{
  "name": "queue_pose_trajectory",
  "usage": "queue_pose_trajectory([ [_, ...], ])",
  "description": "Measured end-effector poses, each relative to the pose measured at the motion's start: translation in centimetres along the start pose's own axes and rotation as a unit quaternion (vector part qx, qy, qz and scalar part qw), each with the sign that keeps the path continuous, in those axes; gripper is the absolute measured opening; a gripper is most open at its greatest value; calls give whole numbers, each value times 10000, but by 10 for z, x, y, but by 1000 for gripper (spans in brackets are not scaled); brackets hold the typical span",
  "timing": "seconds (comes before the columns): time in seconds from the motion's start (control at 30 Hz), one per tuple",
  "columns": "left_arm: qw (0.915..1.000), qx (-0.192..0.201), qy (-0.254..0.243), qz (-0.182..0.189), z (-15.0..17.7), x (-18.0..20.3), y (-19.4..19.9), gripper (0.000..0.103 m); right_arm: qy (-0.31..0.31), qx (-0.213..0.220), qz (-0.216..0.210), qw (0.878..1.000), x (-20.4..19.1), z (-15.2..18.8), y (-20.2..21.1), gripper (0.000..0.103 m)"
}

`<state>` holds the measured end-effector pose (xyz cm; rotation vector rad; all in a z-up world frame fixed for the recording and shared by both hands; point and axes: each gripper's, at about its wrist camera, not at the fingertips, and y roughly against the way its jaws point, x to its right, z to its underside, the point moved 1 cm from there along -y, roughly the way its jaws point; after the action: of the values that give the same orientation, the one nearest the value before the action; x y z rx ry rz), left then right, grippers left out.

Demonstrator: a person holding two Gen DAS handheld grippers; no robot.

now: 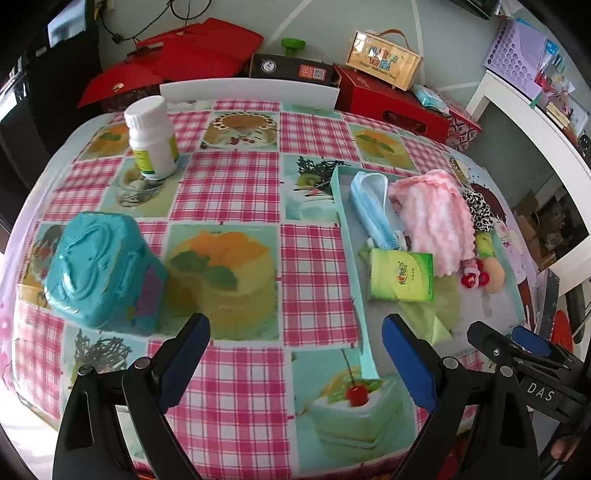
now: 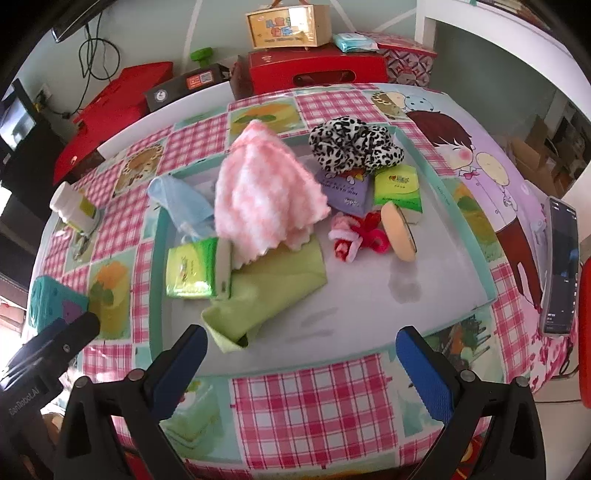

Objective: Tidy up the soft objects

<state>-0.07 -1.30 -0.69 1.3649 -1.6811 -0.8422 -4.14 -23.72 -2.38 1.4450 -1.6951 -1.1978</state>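
A teal-rimmed tray (image 2: 469, 254) (image 1: 347, 236) holds the soft things: a pink fluffy cloth (image 2: 266, 188) (image 1: 436, 218), a green cloth (image 2: 269, 291), a blue face mask (image 1: 369, 206) (image 2: 181, 203), a leopard scrunchie (image 2: 354, 147), green tissue packs (image 2: 192, 269) (image 1: 402, 275), a purple tissue pack (image 2: 347, 192), red-pink hair ties (image 2: 354, 240) and a round sponge (image 2: 399, 232). My left gripper (image 1: 295, 354) is open and empty over the tablecloth left of the tray. My right gripper (image 2: 303, 358) is open and empty at the tray's near edge.
A teal tin (image 1: 103, 269) and a white pill bottle (image 1: 151, 138) stand on the tablecloth left of the tray. A phone (image 2: 559, 266) lies at the table's right edge. Red boxes (image 2: 314, 70) and a wooden case (image 2: 288, 26) sit behind the table.
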Motion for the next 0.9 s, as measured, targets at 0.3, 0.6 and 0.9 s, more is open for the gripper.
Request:
queue_pose_trajectory([
  [0.3,9989,101,7,-457,18,-11,10,94,-2,104,-89,9999,-5,11,1,103],
  [0.6,9955,145,-187,-921,29,-8,9,94,-133,-32,-152,9998,-2,16,-4,103],
  [0.9,9968,162,-249,-740,30,-6,9,94,-44,-13,-90,9999,-5,19,-4,103],
])
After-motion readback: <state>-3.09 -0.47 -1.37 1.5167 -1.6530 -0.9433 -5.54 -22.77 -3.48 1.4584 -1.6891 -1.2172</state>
